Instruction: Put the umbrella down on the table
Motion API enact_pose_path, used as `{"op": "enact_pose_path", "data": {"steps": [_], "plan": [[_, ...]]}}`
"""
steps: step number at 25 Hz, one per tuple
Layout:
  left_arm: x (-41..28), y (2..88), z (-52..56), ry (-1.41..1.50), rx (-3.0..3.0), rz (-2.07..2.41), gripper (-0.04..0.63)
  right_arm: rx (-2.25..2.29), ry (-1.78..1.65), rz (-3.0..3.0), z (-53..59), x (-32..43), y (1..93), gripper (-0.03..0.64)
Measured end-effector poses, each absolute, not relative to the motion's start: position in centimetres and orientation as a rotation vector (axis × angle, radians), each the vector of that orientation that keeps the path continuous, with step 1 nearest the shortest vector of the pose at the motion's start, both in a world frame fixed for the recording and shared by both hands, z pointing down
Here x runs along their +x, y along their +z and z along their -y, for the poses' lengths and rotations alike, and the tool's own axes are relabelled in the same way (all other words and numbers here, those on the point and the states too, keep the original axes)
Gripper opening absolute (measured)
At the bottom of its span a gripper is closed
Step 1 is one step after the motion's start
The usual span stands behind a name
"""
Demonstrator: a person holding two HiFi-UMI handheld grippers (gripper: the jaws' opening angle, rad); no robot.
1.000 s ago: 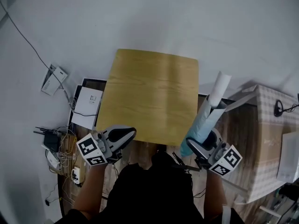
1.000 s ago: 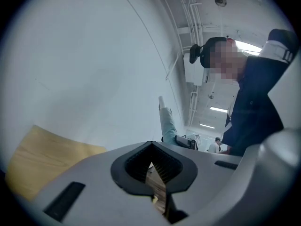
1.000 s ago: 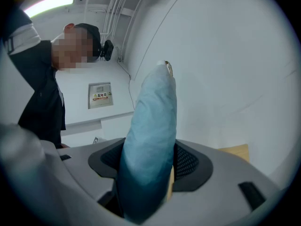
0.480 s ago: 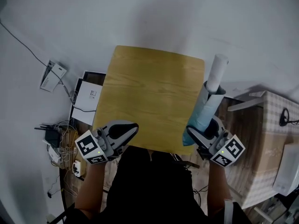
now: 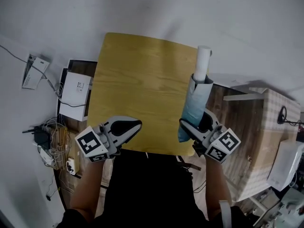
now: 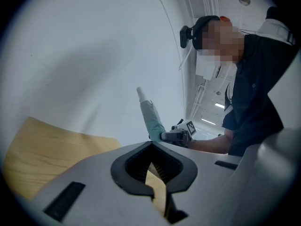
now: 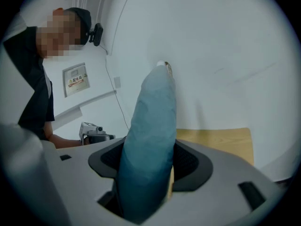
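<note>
A folded light-blue umbrella [image 5: 194,104] with a white handle [image 5: 203,63] is held upright over the right edge of the small wooden table [image 5: 137,94]. My right gripper [image 5: 189,132] is shut on its lower part; in the right gripper view the umbrella [image 7: 149,140] fills the gap between the jaws. My left gripper [image 5: 134,125] hovers at the table's near left edge, shut and holding nothing; its jaw tips [image 6: 151,185] meet. The left gripper view also catches the umbrella [image 6: 149,114] and the right gripper [image 6: 176,136].
A white box [image 5: 75,89] on a dark tray and a tangle of cables [image 5: 52,144] lie on the floor left of the table. A checked-cloth surface [image 5: 270,127] stands at the right. A white wall lies beyond the table.
The right gripper has carried the umbrella leftward, so it now stands over the table's right edge. The head view has shifted, and the left gripper has hardly moved.
</note>
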State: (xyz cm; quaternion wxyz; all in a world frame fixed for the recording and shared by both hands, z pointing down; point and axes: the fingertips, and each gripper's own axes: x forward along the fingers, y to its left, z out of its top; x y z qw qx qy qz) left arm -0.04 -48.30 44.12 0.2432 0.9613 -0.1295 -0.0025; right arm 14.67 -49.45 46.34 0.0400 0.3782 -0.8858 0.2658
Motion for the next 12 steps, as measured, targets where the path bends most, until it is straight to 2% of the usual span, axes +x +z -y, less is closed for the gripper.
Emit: {"op": "enact_pose_path", "data": {"steps": [12], "plan": [[-1.4,51.5,51.8,0.132,2.539,0.403,0.012,1.084,0.960,2.452,53.9,10.4,57.3,0.296]]}}
